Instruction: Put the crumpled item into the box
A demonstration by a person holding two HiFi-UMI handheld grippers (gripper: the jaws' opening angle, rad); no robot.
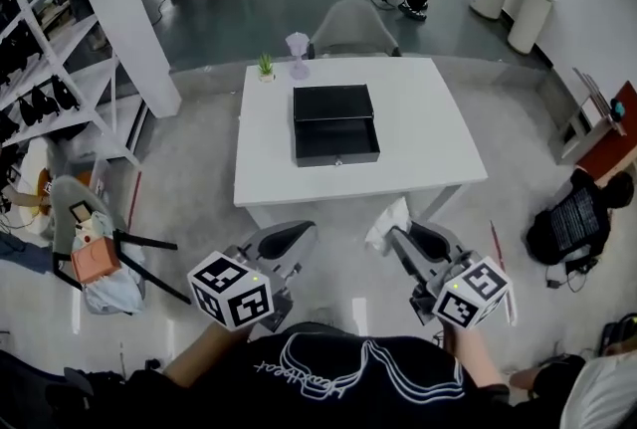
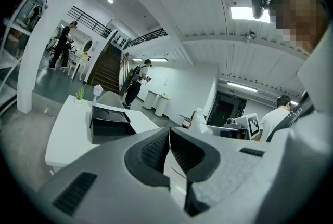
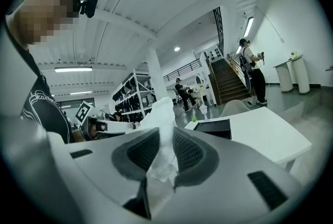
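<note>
On the white table (image 1: 418,118) ahead sits the black box (image 1: 335,124), its lid open and its dark inside hard to read. Short of the table, the left gripper (image 2: 167,134) has its jaws pressed together on nothing. The right gripper (image 3: 165,140) pinches the crumpled white tissue (image 3: 162,114), well apart from the box. The tissue's lower part is buried between the pads.

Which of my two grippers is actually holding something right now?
The right gripper: its jaws pinch a crumpled white tissue. The left gripper has its jaws shut together with nothing between them.
</note>
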